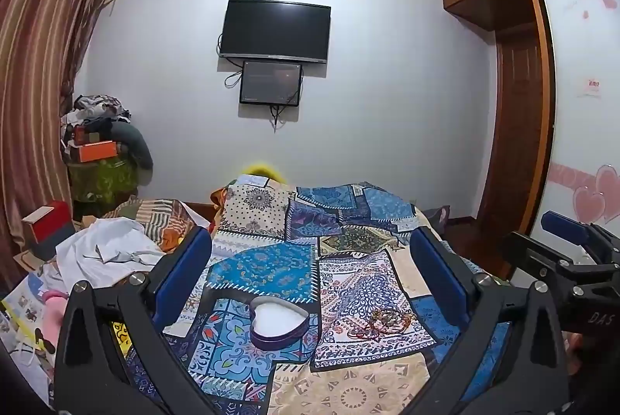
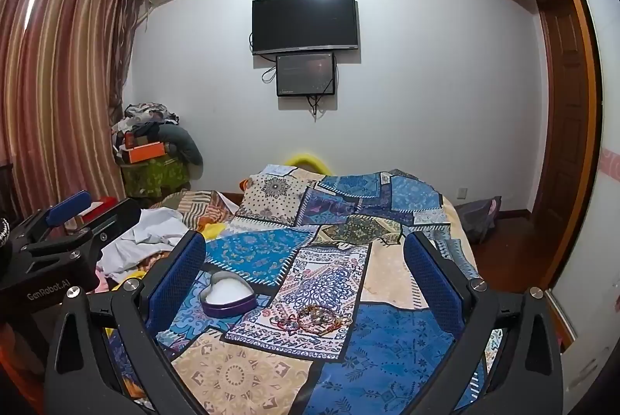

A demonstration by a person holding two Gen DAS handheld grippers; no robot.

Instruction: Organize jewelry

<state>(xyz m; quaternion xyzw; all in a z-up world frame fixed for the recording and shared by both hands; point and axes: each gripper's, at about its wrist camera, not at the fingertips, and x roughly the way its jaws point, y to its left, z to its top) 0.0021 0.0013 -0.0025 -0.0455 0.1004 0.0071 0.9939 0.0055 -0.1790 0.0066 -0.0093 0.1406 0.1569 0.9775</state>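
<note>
A: Jaws first. Left gripper (image 1: 310,271): fingers spread wide, nothing between them. Right gripper (image 2: 304,267): same, spread wide, holding nothing. Both hang above the patchwork bedspread (image 2: 387,349).

B: Nearest task thing?

A: Jewelry pile (image 2: 310,318), a tangle of beaded bracelets and red cord, lying flat on the bedspread. In the right wrist view it sits low and almost centred between the fingers, a touch right of middle. In the left wrist view the same pile (image 1: 381,322) lies off to the right, close to the right-hand finger.

B: So the right hand is better placed?

A: My call, yes. It is lined up; the left would have to swing right.

B: Long axis of the pile?

A: Roughly side to side across the right view, so it runs about in line with the gap between the fingers. Strands are loose; can't pick out single pieces.

B: Next out?

A: Heart-shaped box (image 2: 228,295), purple wall, pale lining, open, no lid in sight. It is near the pile, left of it and slightly farther, not touching. In the left view the box (image 1: 279,324) sits nearly centred between the fingers.

B: So left for the box, right for the jewelry?

A: Likely. Carry direction would be leftward and a bit away.

B: Beyond?

A: Rumpled white cloth (image 1: 104,252) at left, then the wall with a TV (image 2: 304,21).
</note>
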